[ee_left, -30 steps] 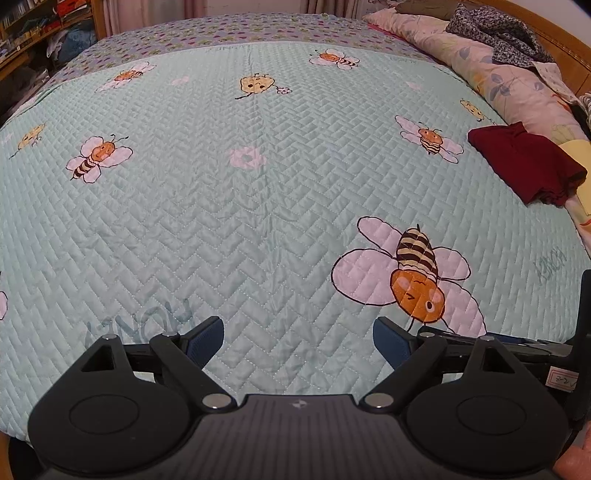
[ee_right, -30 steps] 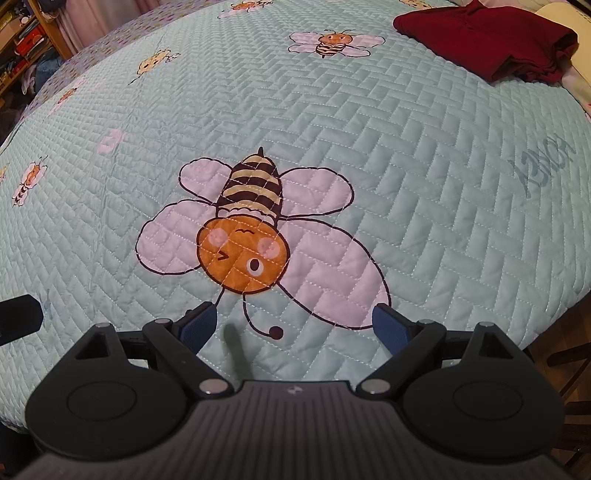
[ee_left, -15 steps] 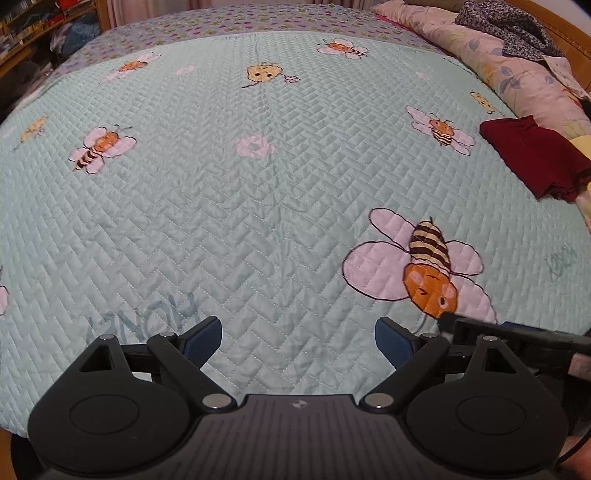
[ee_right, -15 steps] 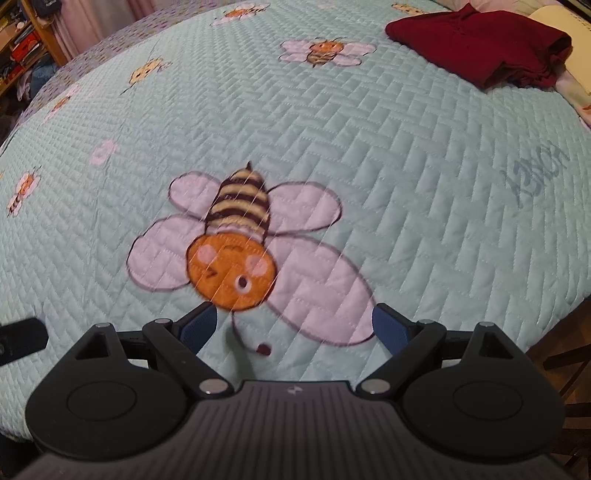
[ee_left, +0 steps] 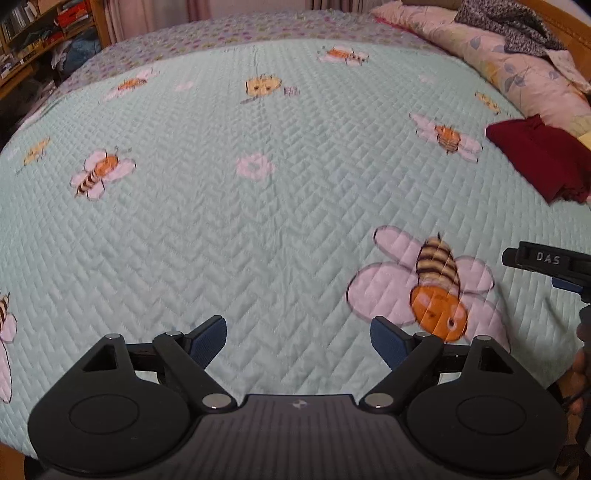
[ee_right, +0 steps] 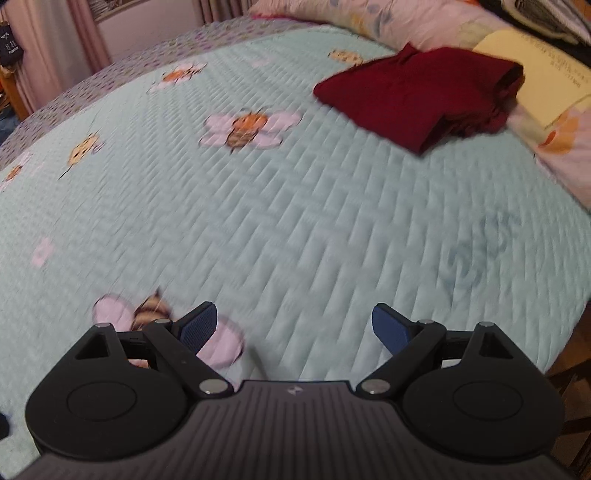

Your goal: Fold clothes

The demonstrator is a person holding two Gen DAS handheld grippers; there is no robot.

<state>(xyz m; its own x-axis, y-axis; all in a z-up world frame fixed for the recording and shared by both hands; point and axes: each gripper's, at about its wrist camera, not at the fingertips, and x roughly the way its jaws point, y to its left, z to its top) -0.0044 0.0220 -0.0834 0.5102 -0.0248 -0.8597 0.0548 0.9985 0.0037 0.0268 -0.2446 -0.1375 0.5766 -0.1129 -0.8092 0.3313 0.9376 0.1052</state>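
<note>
Left wrist view, from near to far: my left gripper (ee_left: 297,341) has its blue fingers (ee_left: 208,339) wide apart, and they hold nothing. Under them lies the quilted mint bedspread (ee_left: 229,229) that covers the bed. Just beyond the right finger is a big printed bee (ee_left: 437,291) near the front edge of the bed. At the right border of this view I see the tip of my right gripper (ee_left: 546,260), a black part with some letters on it, and below it a small piece of a hand (ee_left: 580,384). Farther, toward the right edge of the bed, lies the folded dark red garment (ee_left: 539,158), flat on the bedspread. Behind it, along the right edge, is a pink floral duvet (ee_left: 517,70) with a dark patterned cloth (ee_left: 509,26) on top. At the far left stands a wooden shelf (ee_left: 40,40).

Right wrist view: the fingers (ee_right: 391,328) of my right gripper (ee_right: 293,326) also stand apart, with nothing between them. They are above the bedspread (ee_right: 295,206) near the front edge; this picture is blurred. The same big bee (ee_right: 147,314) is partly hidden behind the left finger. The red garment (ee_right: 417,96) lies well apart from the fingers, near the far right side of the bed, and its right end touches a pale yellow cloth (ee_right: 539,74). A curtain (ee_right: 44,40) hangs at the far left.
</note>
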